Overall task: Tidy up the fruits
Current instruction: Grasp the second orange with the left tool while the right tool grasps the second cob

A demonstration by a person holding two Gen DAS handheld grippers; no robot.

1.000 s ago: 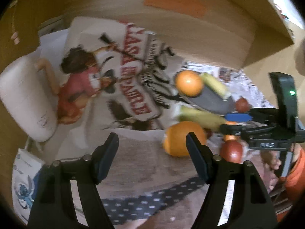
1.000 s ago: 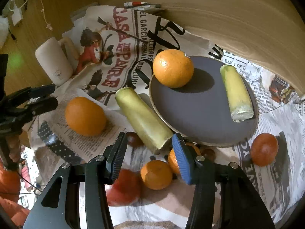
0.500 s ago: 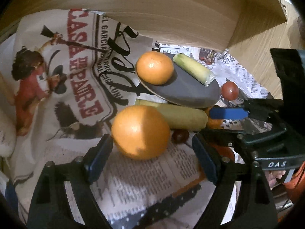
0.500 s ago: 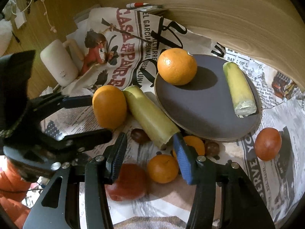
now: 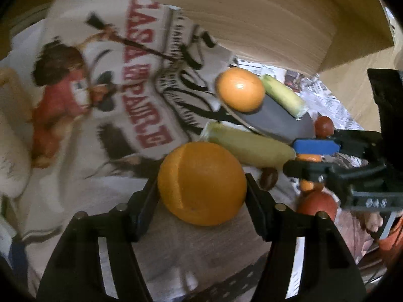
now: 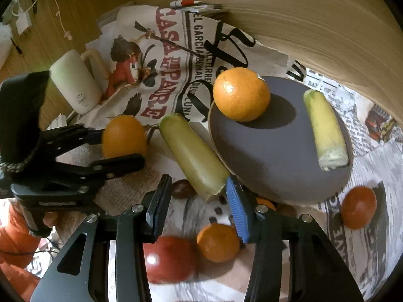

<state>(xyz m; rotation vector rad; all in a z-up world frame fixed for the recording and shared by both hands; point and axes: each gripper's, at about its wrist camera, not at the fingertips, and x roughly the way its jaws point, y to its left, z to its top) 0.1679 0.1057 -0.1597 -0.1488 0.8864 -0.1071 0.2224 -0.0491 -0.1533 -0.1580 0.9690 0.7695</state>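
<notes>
Now orange (image 5: 202, 184) snug between left gripper (image 5: 201, 191) fingers.

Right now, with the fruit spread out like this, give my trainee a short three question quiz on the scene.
1. True or false: the left claw holds an orange between its fingers.
2. Which items lie on the dark plate? A) two oranges B) an orange and a corn piece C) a tomato and a corn piece
3. Fill in: the right claw is open, with the cut end of the long ___ piece between its tips.

Key
1. True: both fingers press the orange's sides.
2. B: the plate orange and the short corn piece.
3. Corn: the long corn piece lies beside the plate, on the newspaper.
</notes>
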